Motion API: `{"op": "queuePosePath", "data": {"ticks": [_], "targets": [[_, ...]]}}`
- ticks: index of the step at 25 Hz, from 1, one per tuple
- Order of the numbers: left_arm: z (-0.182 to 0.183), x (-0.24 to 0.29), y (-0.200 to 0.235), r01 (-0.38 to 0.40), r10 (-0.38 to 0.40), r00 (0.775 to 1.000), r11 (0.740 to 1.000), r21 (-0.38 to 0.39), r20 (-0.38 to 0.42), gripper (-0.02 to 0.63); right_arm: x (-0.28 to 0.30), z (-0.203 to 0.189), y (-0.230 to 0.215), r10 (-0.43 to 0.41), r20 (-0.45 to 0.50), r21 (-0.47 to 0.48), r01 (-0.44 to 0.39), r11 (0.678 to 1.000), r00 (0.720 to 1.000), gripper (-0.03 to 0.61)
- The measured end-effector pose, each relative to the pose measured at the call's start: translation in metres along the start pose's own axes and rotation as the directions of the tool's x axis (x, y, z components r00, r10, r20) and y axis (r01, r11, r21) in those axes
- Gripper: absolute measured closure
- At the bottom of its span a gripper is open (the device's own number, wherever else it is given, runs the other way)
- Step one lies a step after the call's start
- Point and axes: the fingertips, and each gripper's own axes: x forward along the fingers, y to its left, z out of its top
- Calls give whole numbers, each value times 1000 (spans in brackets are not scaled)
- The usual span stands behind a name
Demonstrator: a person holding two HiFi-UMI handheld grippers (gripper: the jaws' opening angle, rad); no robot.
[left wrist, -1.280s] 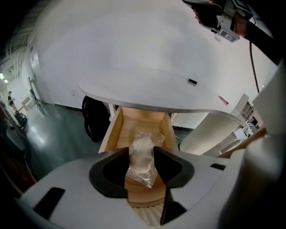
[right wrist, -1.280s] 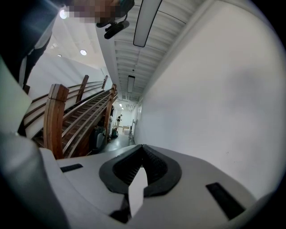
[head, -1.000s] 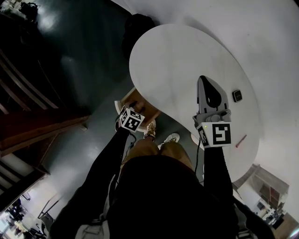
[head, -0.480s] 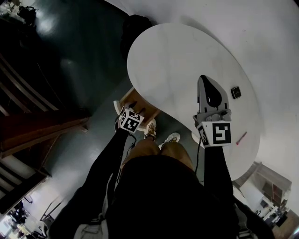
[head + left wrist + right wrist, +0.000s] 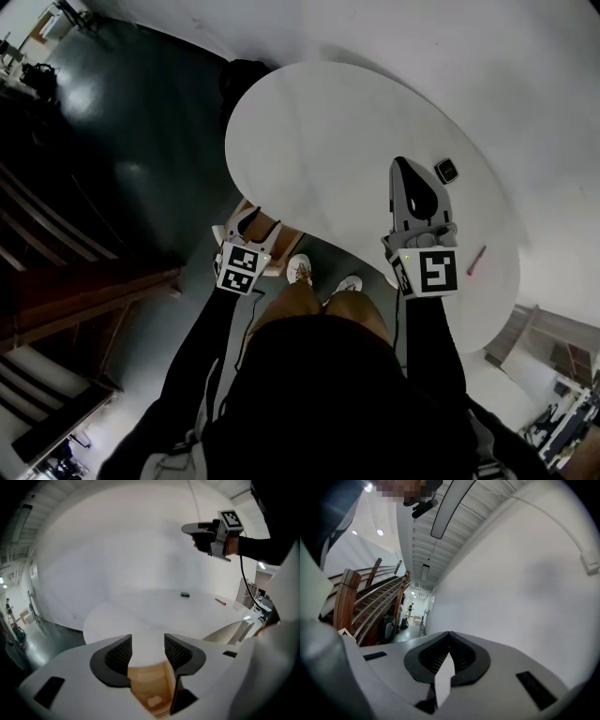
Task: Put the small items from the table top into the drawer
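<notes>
A small black item (image 5: 447, 171) and a red pen (image 5: 475, 261) lie on the white table (image 5: 319, 141), toward its right side. My right gripper (image 5: 401, 162) is shut with nothing in it. It is raised above the table just left of the black item and points at a wall. My left gripper (image 5: 251, 225) is open and empty below the table's near edge, over the open wooden drawer (image 5: 284, 242). In the left gripper view the drawer (image 5: 150, 686) shows between the jaws of the left gripper (image 5: 147, 641). Beyond them lie the black item (image 5: 185, 594) and the pen (image 5: 220, 602), with the right gripper (image 5: 183, 528) high above.
Dark floor (image 5: 141, 141) surrounds the table on the left. The person's shoes (image 5: 323, 277) stand under the table's near edge. A wooden staircase (image 5: 370, 592) is at the left of the right gripper view. The white wall (image 5: 487, 56) runs behind the table.
The head view has swung, so the table sits further left. My left gripper has dropped a little down and left beside the drawer. My right gripper stays shut above the table.
</notes>
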Motion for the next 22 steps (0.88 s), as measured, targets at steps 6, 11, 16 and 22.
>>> {"op": "queuePosePath", "data": {"ticks": [6,11,16,22], "targets": [[124,-12,-45,17,-44,975,993,121,219,385,-43,5,-49,-82,27,18,82,996,996,552],[218,-20,-103,43,-119,921,977,207,371,385,-80,8,-93,-153,55,29,151,988,987,552],[288,-21,-165,68,-193,859,961,268,474,385,-124,6,-136,-226,72,42,223,974,972,552],[336,-20,-236,99,-271,796,941,324,542,385,-180,-2,-181,-310,72,48,307,951,948,552]]}}
